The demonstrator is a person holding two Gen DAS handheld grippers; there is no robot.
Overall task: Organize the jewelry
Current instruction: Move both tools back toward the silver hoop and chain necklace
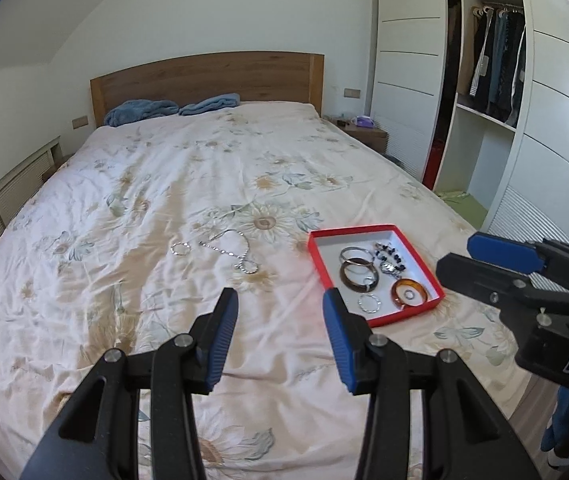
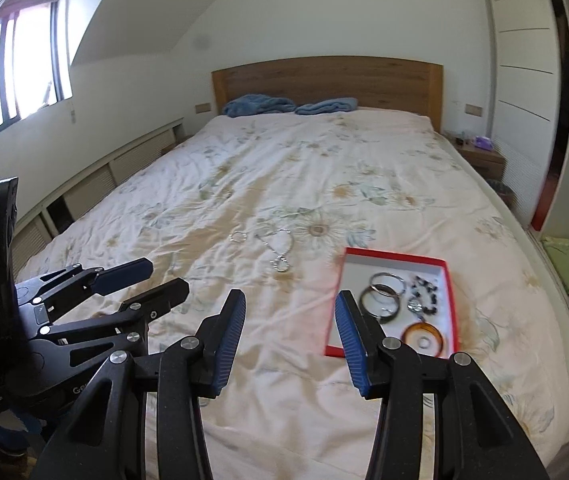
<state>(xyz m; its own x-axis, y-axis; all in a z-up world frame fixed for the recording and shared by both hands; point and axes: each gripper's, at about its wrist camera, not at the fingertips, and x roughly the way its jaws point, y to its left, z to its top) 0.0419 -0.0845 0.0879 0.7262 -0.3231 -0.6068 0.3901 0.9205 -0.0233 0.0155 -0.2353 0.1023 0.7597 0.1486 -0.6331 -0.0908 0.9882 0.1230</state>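
Left claw [image 1: 280,312] spread wide with nothing held, right claw [image 2: 290,316] likewise gaping, both hovering side by side

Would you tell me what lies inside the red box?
The red box holds bangles, a beaded bracelet, an amber bangle around a ring, and a silver hoop. Anything beneath them is hidden.

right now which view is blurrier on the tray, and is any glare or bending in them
Right wrist view: tray and bangles smeared, window blown out. Left wrist view: tray sharp, wardrobe lines bowed by the fisheye.
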